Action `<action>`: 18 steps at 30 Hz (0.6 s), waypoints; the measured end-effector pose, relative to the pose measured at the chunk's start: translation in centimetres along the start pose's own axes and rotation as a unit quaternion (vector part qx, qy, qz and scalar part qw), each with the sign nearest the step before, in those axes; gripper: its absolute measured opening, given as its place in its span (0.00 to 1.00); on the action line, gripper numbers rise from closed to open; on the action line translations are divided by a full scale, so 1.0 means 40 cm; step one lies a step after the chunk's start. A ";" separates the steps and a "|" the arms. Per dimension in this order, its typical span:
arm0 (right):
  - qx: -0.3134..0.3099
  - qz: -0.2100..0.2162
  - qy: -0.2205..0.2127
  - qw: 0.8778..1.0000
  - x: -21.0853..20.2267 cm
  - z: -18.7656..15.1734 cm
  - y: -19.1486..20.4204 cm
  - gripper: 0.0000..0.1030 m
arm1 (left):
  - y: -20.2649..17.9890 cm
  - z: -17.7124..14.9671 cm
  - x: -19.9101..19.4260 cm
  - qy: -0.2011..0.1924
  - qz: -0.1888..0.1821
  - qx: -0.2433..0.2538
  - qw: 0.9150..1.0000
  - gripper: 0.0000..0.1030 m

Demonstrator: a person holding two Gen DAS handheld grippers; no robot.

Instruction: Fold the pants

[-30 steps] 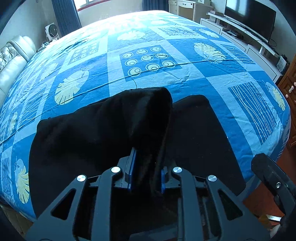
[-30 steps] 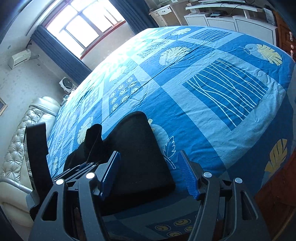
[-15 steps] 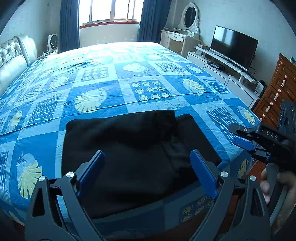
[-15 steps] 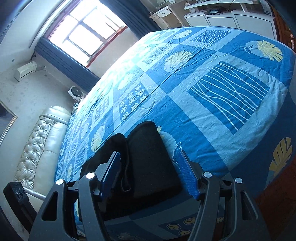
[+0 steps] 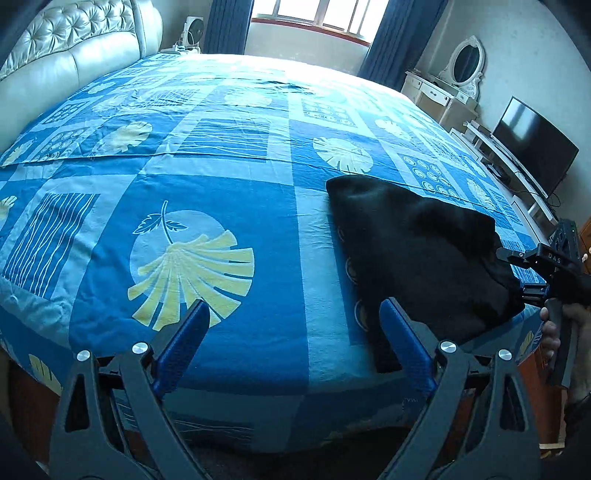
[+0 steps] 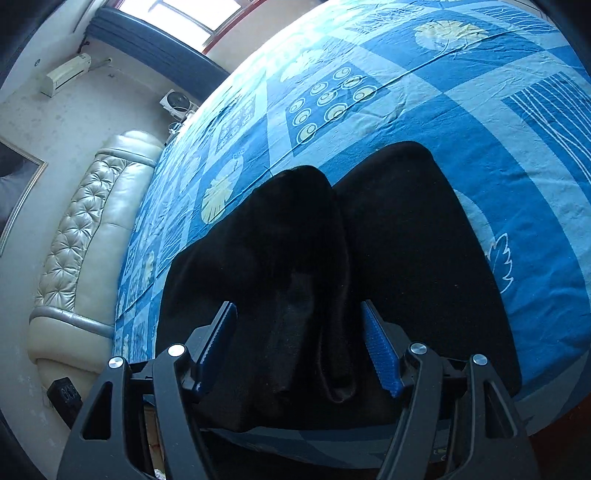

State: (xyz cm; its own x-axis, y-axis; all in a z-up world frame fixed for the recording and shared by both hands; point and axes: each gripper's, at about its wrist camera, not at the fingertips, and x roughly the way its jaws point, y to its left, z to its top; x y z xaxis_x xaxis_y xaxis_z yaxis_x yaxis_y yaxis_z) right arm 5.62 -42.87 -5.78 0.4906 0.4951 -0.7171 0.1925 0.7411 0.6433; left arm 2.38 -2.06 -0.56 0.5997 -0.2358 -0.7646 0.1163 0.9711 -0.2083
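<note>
The black pants (image 5: 417, 254) lie folded near the front edge of the blue patterned bed (image 5: 221, 177). In the left wrist view my left gripper (image 5: 291, 339) is open and empty, above bare bedsheet to the left of the pants. My right gripper (image 5: 528, 280) shows there at the pants' right edge. In the right wrist view the right gripper (image 6: 299, 343) has its blue pads (image 6: 380, 350) apart with a raised fold of the pants (image 6: 295, 258) between them; the pads are not closed on the cloth.
A cream tufted sofa (image 5: 70, 48) stands along the bed's left side. A TV (image 5: 532, 144) on a white stand and a dressing table (image 5: 443, 92) stand at the right. A window with blue curtains (image 5: 314, 18) is at the back.
My left gripper let go of the pants, opened and swung left over bare sheet. My right gripper moved in onto the pants' raised fold, its jaws narrowing around it.
</note>
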 end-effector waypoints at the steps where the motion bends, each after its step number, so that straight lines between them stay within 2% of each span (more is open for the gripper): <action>1: -0.003 -0.001 0.008 1.000 0.014 -0.002 0.002 0.57 | 0.006 0.000 0.009 0.007 -0.003 -0.006 1.000 0.90; 4: -0.009 -0.024 0.016 1.000 0.033 -0.013 0.005 0.37 | 0.019 -0.005 0.031 0.030 -0.022 -0.020 0.999 0.90; 5: -0.008 -0.026 0.015 1.000 0.033 -0.015 0.004 0.29 | 0.019 -0.009 0.035 0.034 -0.026 -0.025 0.999 0.90; 7: 0.002 -0.015 0.021 1.000 0.029 -0.015 0.002 0.20 | 0.014 -0.017 0.043 0.043 -0.035 -0.026 0.998 0.90; 12: -0.023 -0.013 0.006 1.000 -0.011 -0.002 0.062 0.15 | -0.001 -0.026 0.046 0.049 -0.037 -0.011 0.998 0.90; 18: -0.066 0.005 -0.036 0.997 -0.109 0.031 0.160 0.14 | 0.014 -0.021 0.042 0.048 -0.039 -0.023 0.998 0.90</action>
State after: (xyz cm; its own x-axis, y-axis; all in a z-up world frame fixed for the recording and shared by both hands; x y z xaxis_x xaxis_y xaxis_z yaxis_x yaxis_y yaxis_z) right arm 5.76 -40.85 1.81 0.5518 0.4726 -0.6871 0.0760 0.7920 0.6058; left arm 2.79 -1.94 -2.50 0.5121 -0.3158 -0.7988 0.1224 0.9473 -0.2961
